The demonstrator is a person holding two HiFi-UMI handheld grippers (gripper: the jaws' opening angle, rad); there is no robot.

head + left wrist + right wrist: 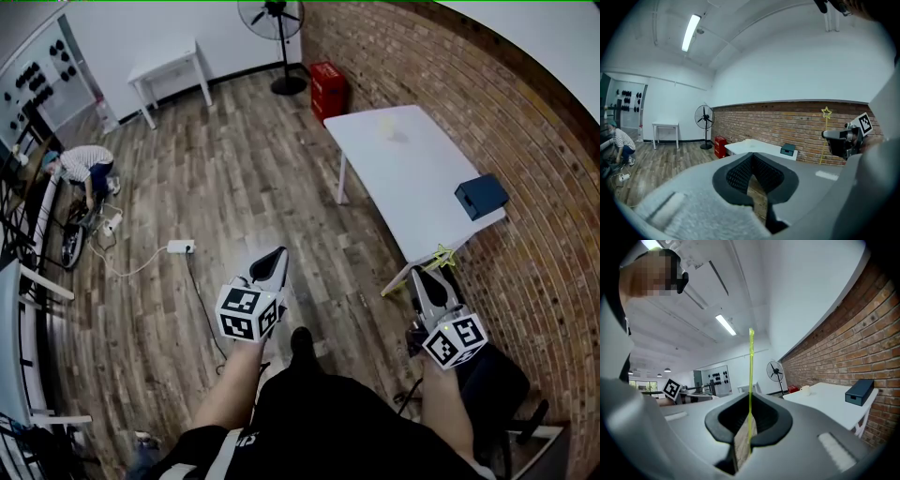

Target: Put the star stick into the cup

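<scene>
My right gripper [750, 401] is shut on the star stick [751, 376], a thin yellow-green rod that stands upright between the jaws. Its yellow star [442, 256] shows just past the right gripper [428, 281] in the head view, near the white table's near corner. The pale cup [805, 389] stands far off on the white table [829, 401], and shows again as a cup [387, 127] at the table's far end. My left gripper [273, 265] hangs over the wood floor, jaws together, nothing in them. From the left gripper [751, 158] view, the star stick [827, 112] rises above the right gripper [843, 138].
A dark blue box [481, 195] sits on the table by the brick wall. A fan [277, 37], a red crate [328, 89] and a small white table [169, 70] stand at the far end. A person [84, 167] crouches at left; a power strip [178, 247] and cable lie on the floor.
</scene>
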